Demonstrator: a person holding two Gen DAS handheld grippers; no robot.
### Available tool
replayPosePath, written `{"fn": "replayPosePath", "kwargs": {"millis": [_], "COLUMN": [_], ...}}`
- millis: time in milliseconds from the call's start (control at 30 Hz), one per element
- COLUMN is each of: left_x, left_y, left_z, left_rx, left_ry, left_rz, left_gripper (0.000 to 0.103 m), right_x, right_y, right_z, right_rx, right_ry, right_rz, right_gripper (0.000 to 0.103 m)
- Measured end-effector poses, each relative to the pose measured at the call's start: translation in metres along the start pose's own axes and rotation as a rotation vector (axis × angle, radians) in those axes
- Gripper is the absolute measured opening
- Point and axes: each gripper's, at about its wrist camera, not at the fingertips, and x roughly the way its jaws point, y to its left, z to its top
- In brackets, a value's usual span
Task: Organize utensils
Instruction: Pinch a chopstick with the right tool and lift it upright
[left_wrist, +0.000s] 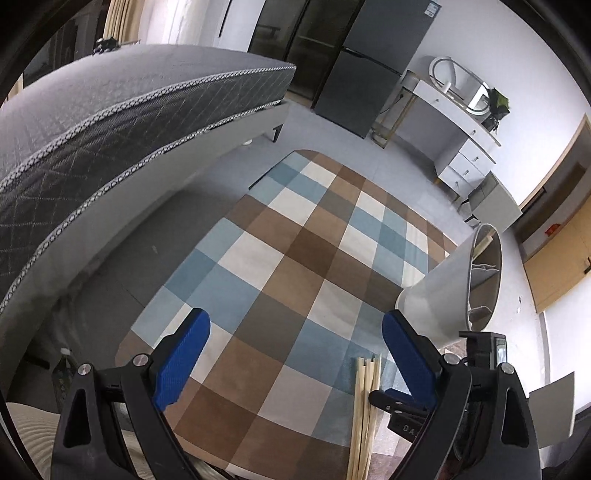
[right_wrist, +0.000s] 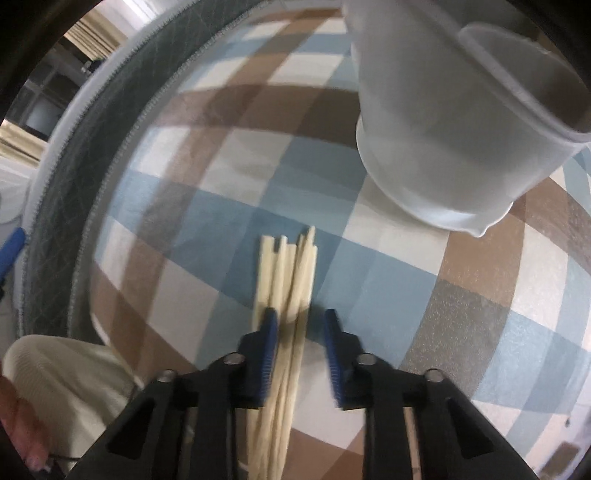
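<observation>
Down on the floor, two handheld grippers work over a checked rug.
Rug: blue, brown and cream squares (right_wrist: 229, 155), spread on a pale floor beside a bed.
Chopsticks: a bundle of pale sticks (right_wrist: 286, 273) lies flat on the rug, tips fanned slightly, pointing towards the holder.
Utensil holder: a white round container (right_wrist: 436, 147) lies tipped on its side on the rug, just beyond the chopstick tips; in the left view its open mouth (left_wrist: 484, 277) shows inner dividers.
Right gripper: (right_wrist: 301, 321) points steeply down over the bundle, its blue pads (right_wrist: 271, 332) narrowly apart; some sticks run between them, one pad over the bundle's left edge. The picture is blurred, so I cannot tell whether the pads press the sticks.
Left gripper: (left_wrist: 295, 325) hangs over the rug with jaws wide apart and nothing between them; its right pad sits near the holder's base.
Bed: a grey quilted mattress (left_wrist: 110, 122) on a pale frame, left of the rug.
Person: a ribbed cream sleeve (right_wrist: 62, 387) shows low in the right view.
</observation>
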Motion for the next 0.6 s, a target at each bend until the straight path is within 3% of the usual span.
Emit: {"fn": "replayPosePath", "kwargs": {"millis": [67, 200, 433, 600], "left_x": [0.001, 0.005, 0.016, 0.039], "left_y": [0.002, 0.003, -0.004, -0.013], "left_z": [0.001, 0.001, -0.006, -0.020], "left_rx": [-0.012, -0.021, 0.027, 0.089], "left_ry": [0.007, 0.031, 0.071, 0.180], "left_rz": [-0.001, -0.004, 0.035, 0.036], "left_gripper": [0.092, 0.092, 0.092, 0.092], "right_x": [0.000, -0.006, -0.034, -0.066], "right_y": [0.003, -0.003, -0.025, -0.046], "right_z": [0.001, -0.004, -0.023, -0.043], "right_rx": [-0.003, 0.028, 0.090, 0.151], "right_ry": [-0.002, -0.051, -0.223, -0.342], "right_rz": [-0.025, -0.031, 0.088, 0.215], "right_gripper": [0.007, 0.004, 0.004, 0.004]}}
